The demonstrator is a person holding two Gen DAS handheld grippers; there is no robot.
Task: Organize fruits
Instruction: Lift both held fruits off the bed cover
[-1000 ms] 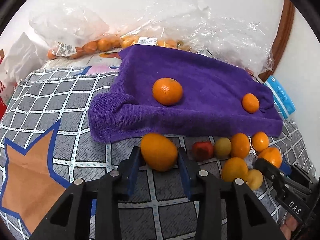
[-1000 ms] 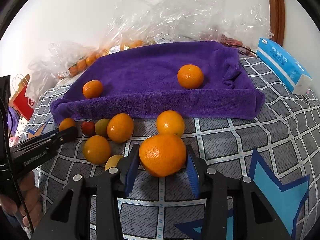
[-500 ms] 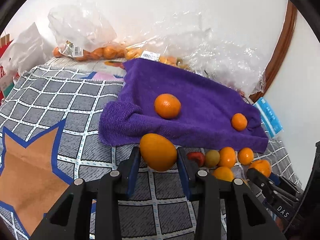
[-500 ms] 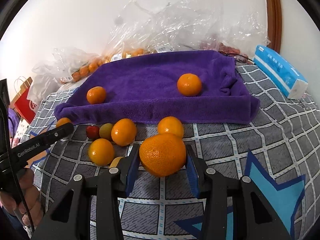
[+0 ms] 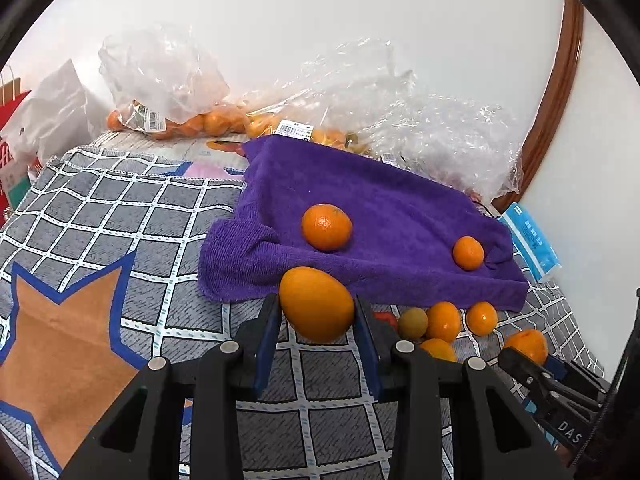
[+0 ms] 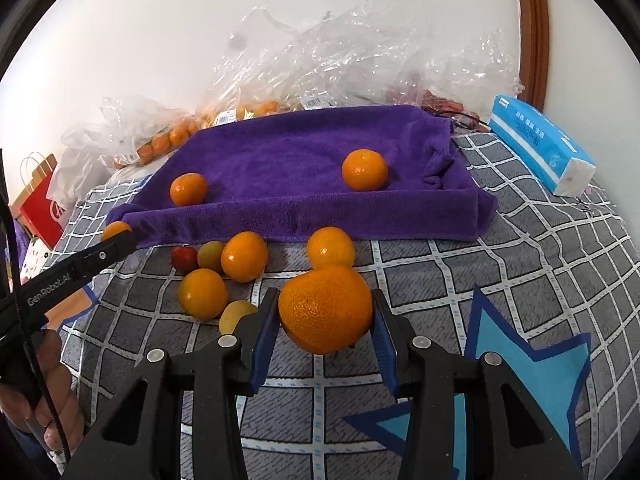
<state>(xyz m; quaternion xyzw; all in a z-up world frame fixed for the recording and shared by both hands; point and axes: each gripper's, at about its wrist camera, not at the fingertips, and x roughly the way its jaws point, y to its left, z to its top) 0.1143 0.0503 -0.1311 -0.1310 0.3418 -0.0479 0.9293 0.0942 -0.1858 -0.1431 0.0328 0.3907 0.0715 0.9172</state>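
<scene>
A smooth oval orange (image 5: pixel 316 304) is clamped between the blue pads of the left gripper (image 5: pixel 316 320), its long axis tilted from upper left to lower right, just before the front edge of the purple towel (image 5: pixel 380 216). Two mandarins (image 5: pixel 326 227) are seen resting on that towel, well apart. Loose fruits (image 6: pixel 244 256) are gathered on the checked grey cloth (image 6: pixel 500 264) (between the two grippers). Further right, a pebbled round tangerine (image 6: pixel 325 308) is gripped by the right gripper (image 6: pixel 325 320), jaws narrowed onto its sides, its stem end apparently turned downward; no long axis can be told.
</scene>
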